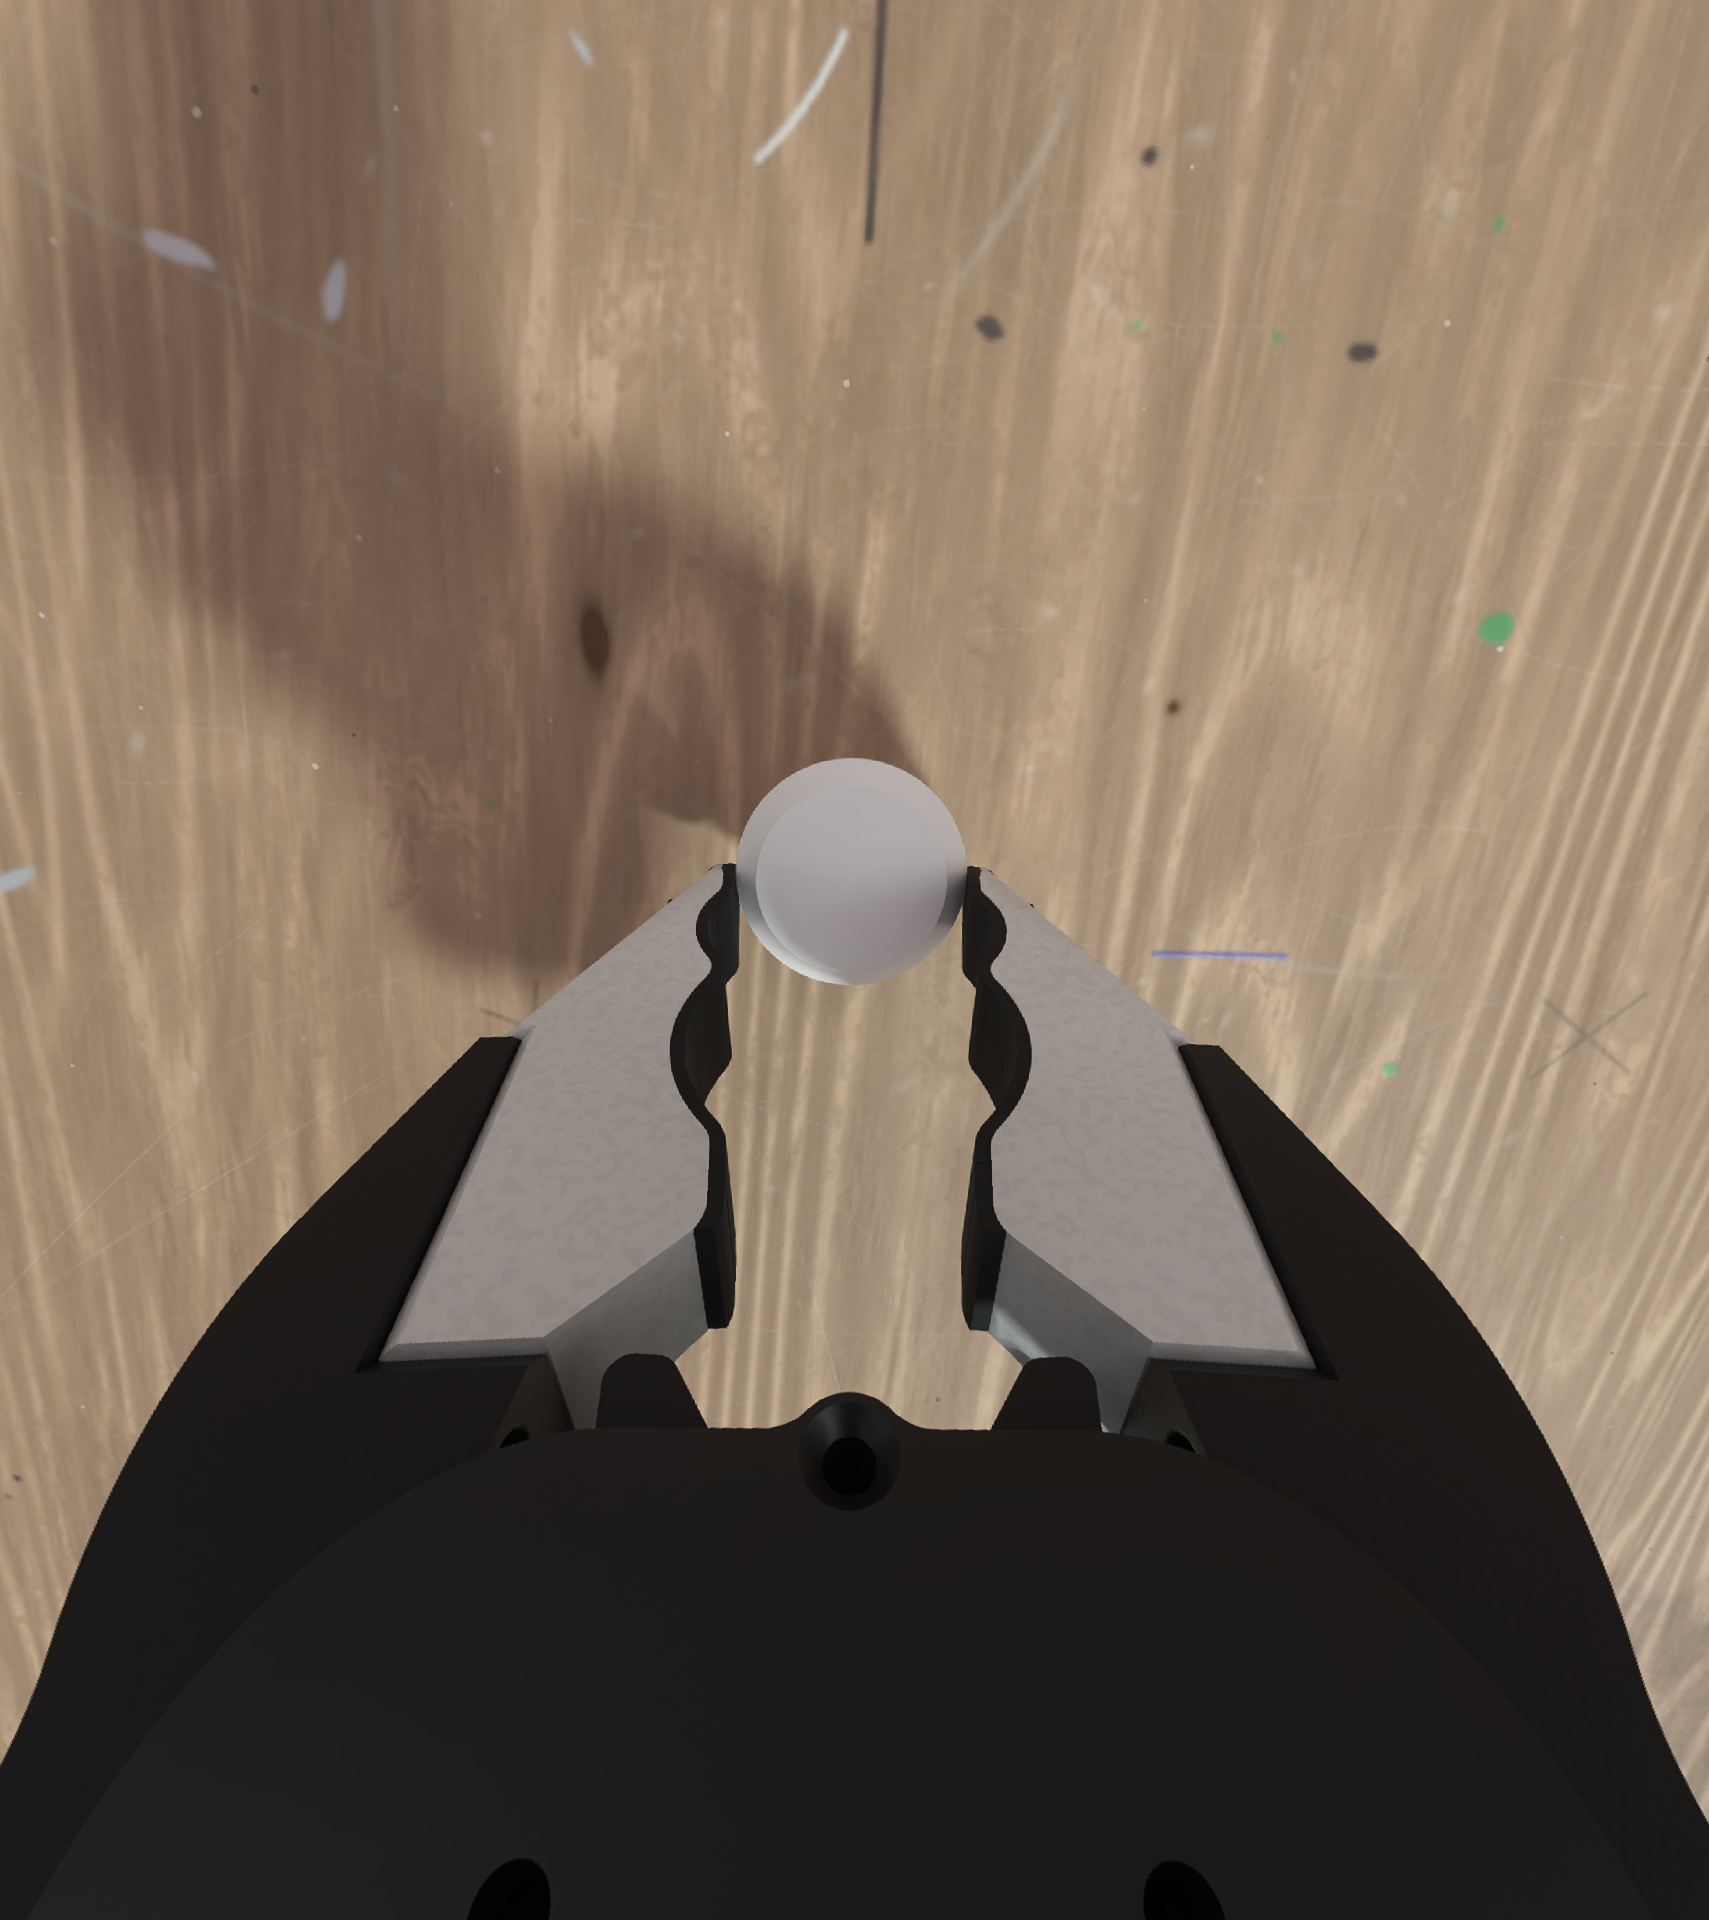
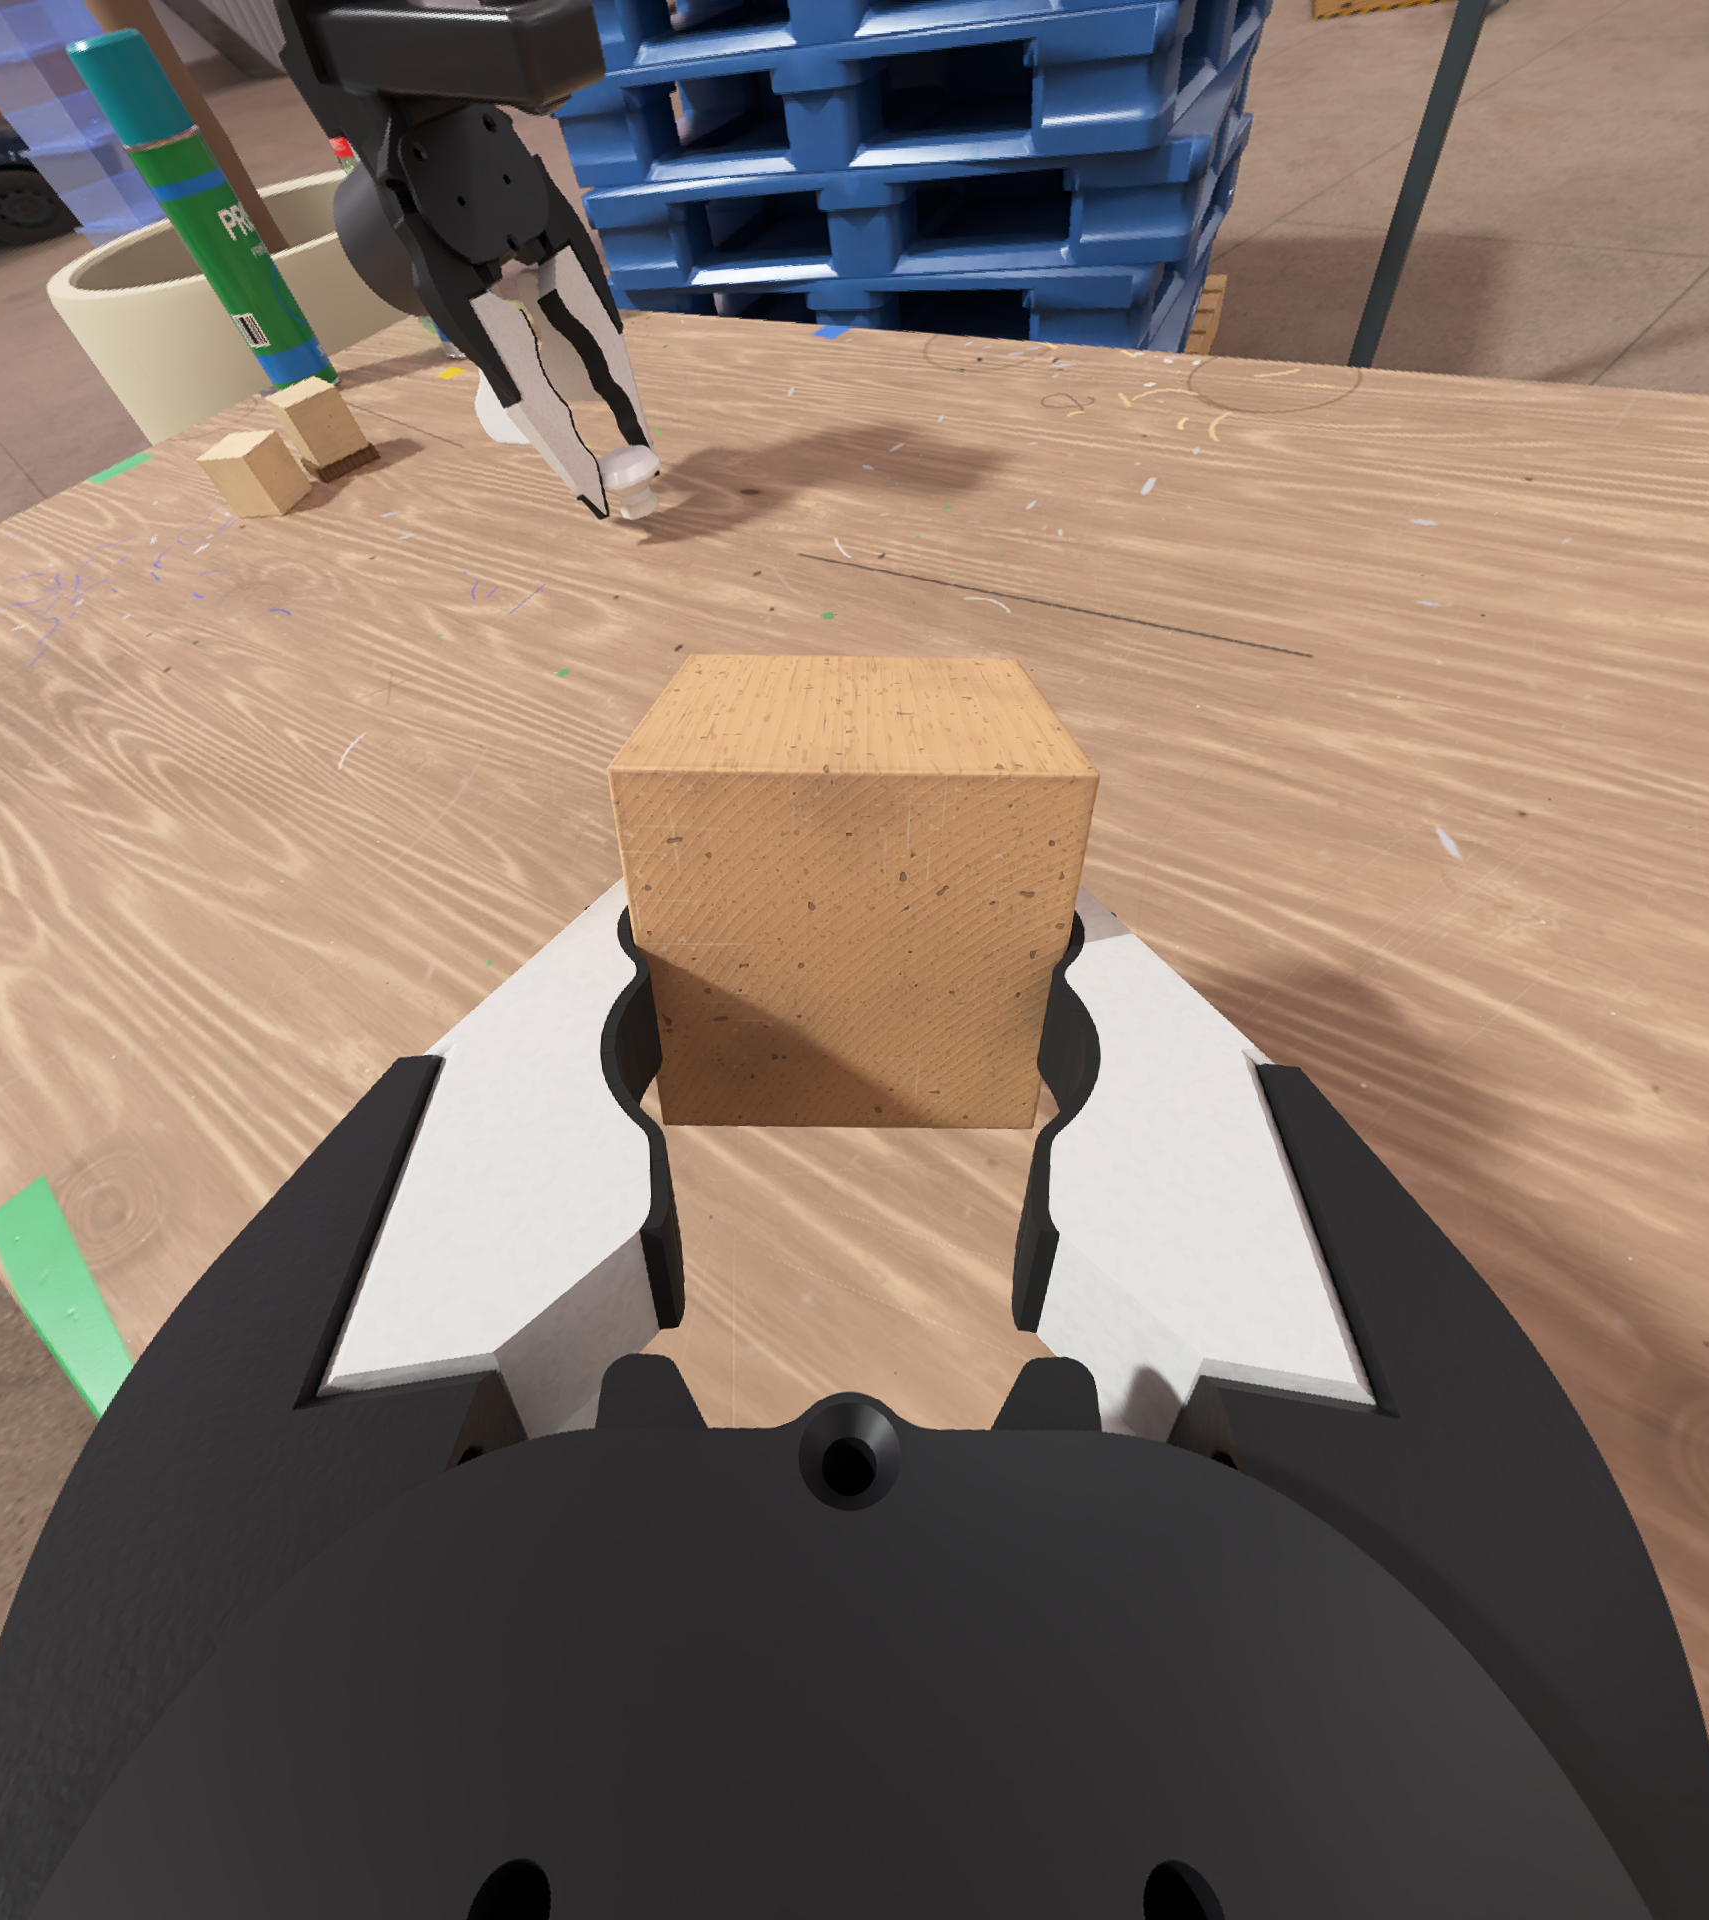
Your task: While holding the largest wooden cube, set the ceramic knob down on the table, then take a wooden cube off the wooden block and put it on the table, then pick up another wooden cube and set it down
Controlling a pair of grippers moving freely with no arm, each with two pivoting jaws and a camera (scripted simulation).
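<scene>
1. Left wrist view: the left gripper (image 1: 850, 883) points straight down at the table (image 1: 1349, 623), its fingertips clamped on the white ceramic knob (image 1: 850, 871); its shadow lies ahead and to the left.
2. Right wrist view: the right gripper (image 2: 852, 925) is tilted forward over the table, grasping the largest wooden cube (image 2: 855, 894). Far ahead and left, two small wooden cubes (image 2: 258, 473), one atop a dark wooden block (image 2: 349, 462), stand before a green spray can (image 2: 206, 208) and blue pallets (image 2: 912, 156).
</scene>
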